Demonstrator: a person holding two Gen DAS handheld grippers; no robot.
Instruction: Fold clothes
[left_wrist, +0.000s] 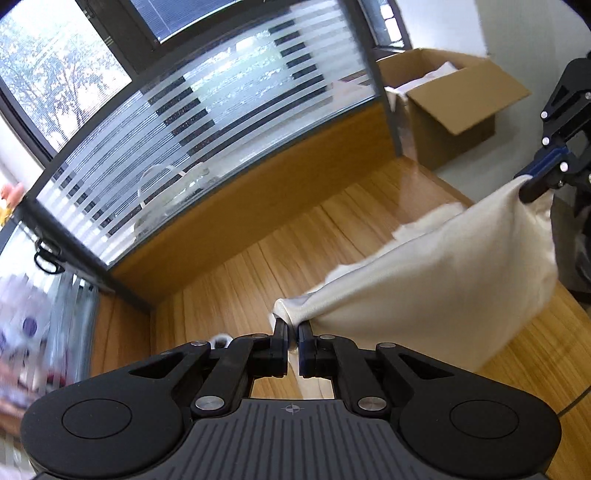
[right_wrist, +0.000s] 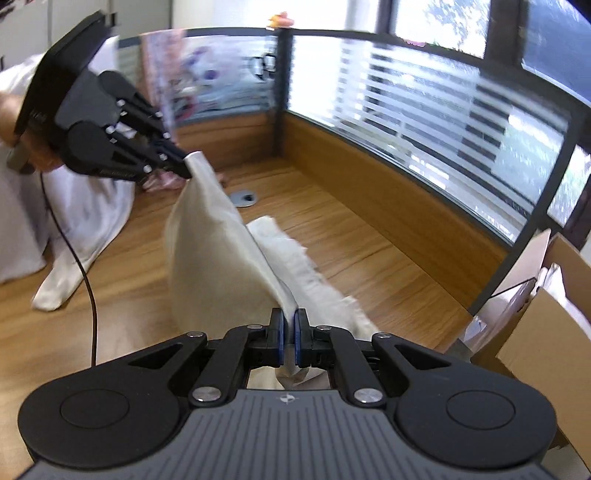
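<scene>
Both my left gripper (left_wrist: 291, 328) and right gripper (right_wrist: 290, 319) are pinching corners of the cream cloth (left_wrist: 443, 266), hanging soft, light and limp above the wooden table (left_wrist: 258, 266).

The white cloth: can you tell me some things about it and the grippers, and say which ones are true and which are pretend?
1. Both grippers pinch the white cloth. True: the left gripper and the right gripper each have jaws shut on a corner.
2. The cloth lies flat, neatly folded. False: it hangs lifted between them.
3. The desk is wooden. True.
4. The cardboard box is taped shut. False: its flaps are open.
</scene>
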